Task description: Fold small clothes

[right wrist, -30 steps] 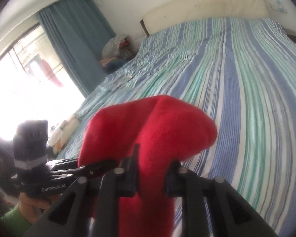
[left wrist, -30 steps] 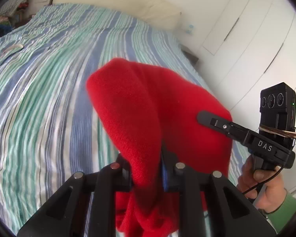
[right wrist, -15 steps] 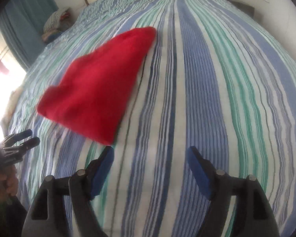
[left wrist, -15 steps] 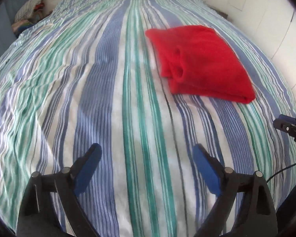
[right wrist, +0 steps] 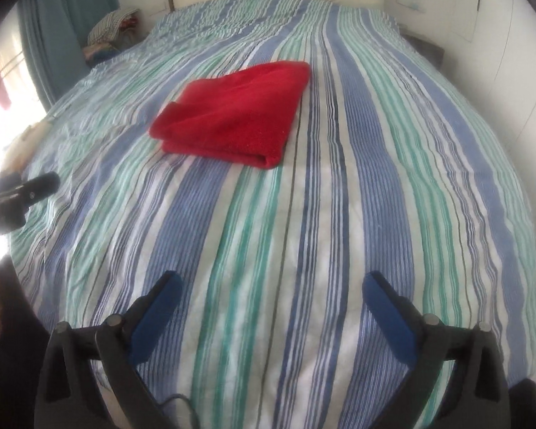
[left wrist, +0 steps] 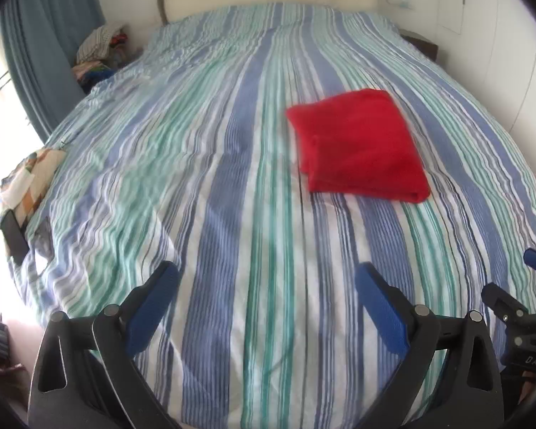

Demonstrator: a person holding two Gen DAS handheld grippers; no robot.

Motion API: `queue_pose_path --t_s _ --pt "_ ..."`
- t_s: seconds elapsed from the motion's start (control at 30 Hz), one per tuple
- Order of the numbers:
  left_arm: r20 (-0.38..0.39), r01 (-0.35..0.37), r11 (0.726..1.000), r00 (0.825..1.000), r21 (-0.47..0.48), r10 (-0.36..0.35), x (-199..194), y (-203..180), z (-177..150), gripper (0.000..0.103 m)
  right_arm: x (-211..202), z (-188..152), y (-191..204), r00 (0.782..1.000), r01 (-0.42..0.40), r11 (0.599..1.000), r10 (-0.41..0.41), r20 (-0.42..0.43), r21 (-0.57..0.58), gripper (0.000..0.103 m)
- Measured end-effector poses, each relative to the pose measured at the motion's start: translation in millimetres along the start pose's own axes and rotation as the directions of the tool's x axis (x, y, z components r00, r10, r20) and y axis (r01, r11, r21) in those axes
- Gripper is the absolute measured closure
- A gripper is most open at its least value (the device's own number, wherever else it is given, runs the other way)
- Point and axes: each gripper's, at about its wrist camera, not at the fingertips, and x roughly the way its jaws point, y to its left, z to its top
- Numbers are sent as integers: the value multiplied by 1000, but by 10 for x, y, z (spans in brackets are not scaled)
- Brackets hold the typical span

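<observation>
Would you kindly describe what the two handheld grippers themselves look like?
Both the left gripper and right gripper have black, cut-out frames with silver pivot bolts and blue finger pads. The right gripper's body reads "DAS" in the left view; a thin black cable trails beneath it.

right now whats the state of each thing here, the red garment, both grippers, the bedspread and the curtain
red garment: folded, lying flat on the bed, held by neither gripper
left gripper: open, empty, above the bedspread
right gripper: open, empty, above the bedspread
striped bedspread: spread over the bed, slightly wrinkled
blue curtain: drawn to one side of the bright window
</observation>
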Motion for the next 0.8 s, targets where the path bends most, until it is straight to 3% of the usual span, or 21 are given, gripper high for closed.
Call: queue_pose_path --t_s 0.23,0.33,0.4,0.53,0.8 --pt "-29 43 999 999 -22 -44 -204 -9 -96 4 -439 286 127 999 0 1000 -1 37 19 1" --pt "-13 16 1000 1000 -3 -16 -284 -31 -97 4 -563 303 179 999 4 1000 -4 39 3 1" --pt "-3 -6 1000 1000 13 6 -313 -40 -90 4 -605 303 190 999 8 1000 -8 41 -3 1" --pt "-4 18 1000 1000 13 -17 -343 -32 -78 4 -623 292 178 999 -20 1000 20 27 15 1" --pt "-29 56 998 998 -17 -56 -424 -14 -20 0 -697 312 237 999 30 999 -29 27 -30 1"
